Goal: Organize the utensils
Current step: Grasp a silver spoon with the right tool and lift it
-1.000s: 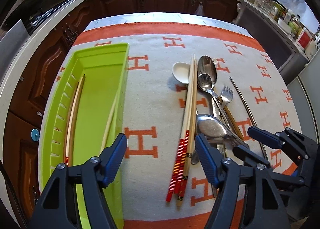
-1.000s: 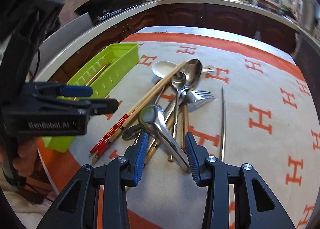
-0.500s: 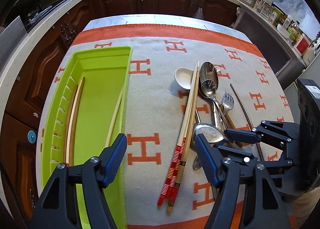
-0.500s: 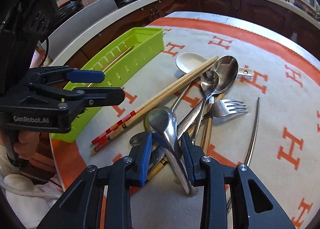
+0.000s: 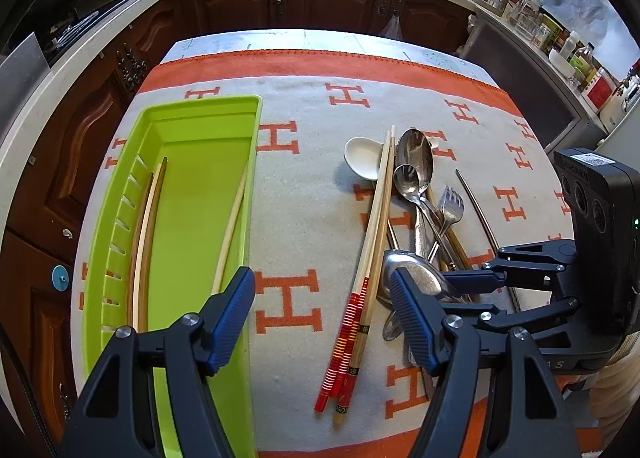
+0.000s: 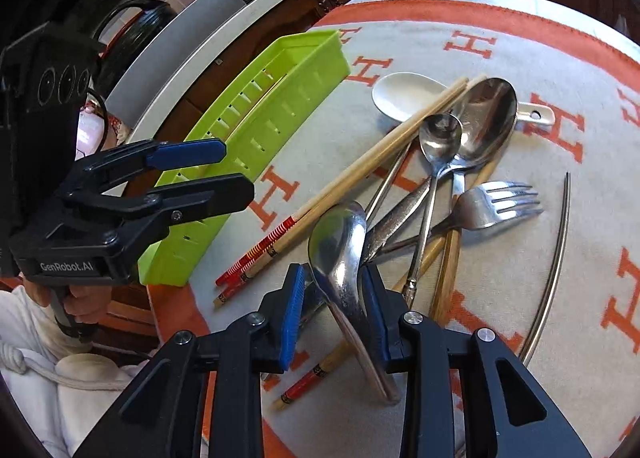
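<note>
Right gripper (image 6: 334, 308) has its blue-padded jaws closed in on the neck of a large steel serving spoon (image 6: 340, 242); the right pad touches the handle, but I can't tell for sure whether the left pad makes contact. Spoon bowl points forward and up and sits over the near end of the utensil pile.

Left gripper (image 5: 320, 318) is wide apart, holding nothing, hovering over the cloth between the lime-green plastic slotted tray (image 5: 180, 113) and the pile. In the right wrist view the left gripper (image 6: 224, 169) sits beside the tray's near long wall.

Tray is at the left of the grey blanket with orange H pattern and orange border (image 5: 304, 185). Inside it are plain wooden chopsticks (image 5: 146, 225): two along the slotted left wall, one leaning against the right wall.

Pile, right of the tray on the blanket:
- red-banded bamboo chopstick pair (image 5: 370, 258), lying lengthwise on the left edge of the pile, over the rim of a white ceramic soup spoon (image 5: 362, 155)
- big steel tablespoon (image 5: 416, 149) and small steel teaspoon (image 5: 406, 179), bowls at the far end, handles crossing into the pile
- steel fork (image 6: 496, 205), tines pointing right in the right wrist view
- thin steel rod (image 6: 554, 262), lying apart to the right of the pile
</note>
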### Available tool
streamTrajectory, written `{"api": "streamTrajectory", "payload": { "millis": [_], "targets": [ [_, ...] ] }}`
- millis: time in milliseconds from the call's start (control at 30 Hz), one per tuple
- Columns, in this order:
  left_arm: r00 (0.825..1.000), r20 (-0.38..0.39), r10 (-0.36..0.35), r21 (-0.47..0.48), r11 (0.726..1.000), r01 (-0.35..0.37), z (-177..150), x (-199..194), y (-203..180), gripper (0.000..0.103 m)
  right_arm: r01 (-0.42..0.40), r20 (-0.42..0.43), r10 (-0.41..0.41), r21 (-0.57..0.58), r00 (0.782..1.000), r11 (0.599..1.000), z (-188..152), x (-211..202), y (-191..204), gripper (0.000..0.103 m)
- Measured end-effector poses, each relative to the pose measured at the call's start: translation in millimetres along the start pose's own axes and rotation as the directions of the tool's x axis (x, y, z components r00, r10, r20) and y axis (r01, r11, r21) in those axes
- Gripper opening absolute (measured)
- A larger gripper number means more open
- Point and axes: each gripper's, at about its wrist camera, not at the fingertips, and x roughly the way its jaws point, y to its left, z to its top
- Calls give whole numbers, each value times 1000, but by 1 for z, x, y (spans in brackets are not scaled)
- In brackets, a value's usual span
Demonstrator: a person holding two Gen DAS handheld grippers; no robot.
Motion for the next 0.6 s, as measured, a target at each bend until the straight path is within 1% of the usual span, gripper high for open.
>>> {"api": "streamTrajectory", "payload": {
  "millis": [33, 100, 133, 167, 300, 333, 400, 533, 567, 600],
  "targets": [
    [1000, 0, -2, -1, 1000, 2, 0, 0, 0, 69, 5, 4, -5, 6, 1000, 1000, 1, -1, -2, 26],
    [1000, 0, -2, -3, 1000, 2, 1, 0, 1, 69, 12, 10, -12, 25, 1000, 1000, 1, -3, -6, 23],
    [1000, 2, 1, -2, 1000, -1, 2, 0, 0, 69, 15, 19, -16, 31, 1000, 999, -2, -6, -6, 17],
    [1000, 3, 4, 0, 1000, -4, 2, 0, 0, 69, 20, 23, -20, 34, 1000, 999, -3, -8, -6, 13],
    [1000, 3, 7, 3, 1000, -7, 2, 1, -2, 69, 31, 56, -34, 42, 998, 999, -7, -16, 1, 6],
    [1000, 2, 7, 3, 1000, -7, 2, 1, -2, 69, 38, 66, -41, 40, 997, 998, -16, -21, 8, 6],
    [1000, 2, 12, 8, 1000, -12, 2, 1, -2, 69, 52, 94, -56, 44, 994, 998, -21, -30, 13, 6],
    [1000, -5, 15, 29, 999, -15, 2, 6, -7, 67, 58, 169, -73, 96, 983, 994, -27, -50, 16, 6],
    [1000, -6, 14, 36, 999, -13, 2, 8, -9, 62, 61, 183, -80, 106, 980, 992, -31, -56, 15, 6],
    [1000, -11, 10, 49, 999, -10, 2, 11, -12, 54, 64, 195, -86, 117, 977, 991, -32, -59, 15, 6]
  ]
}}
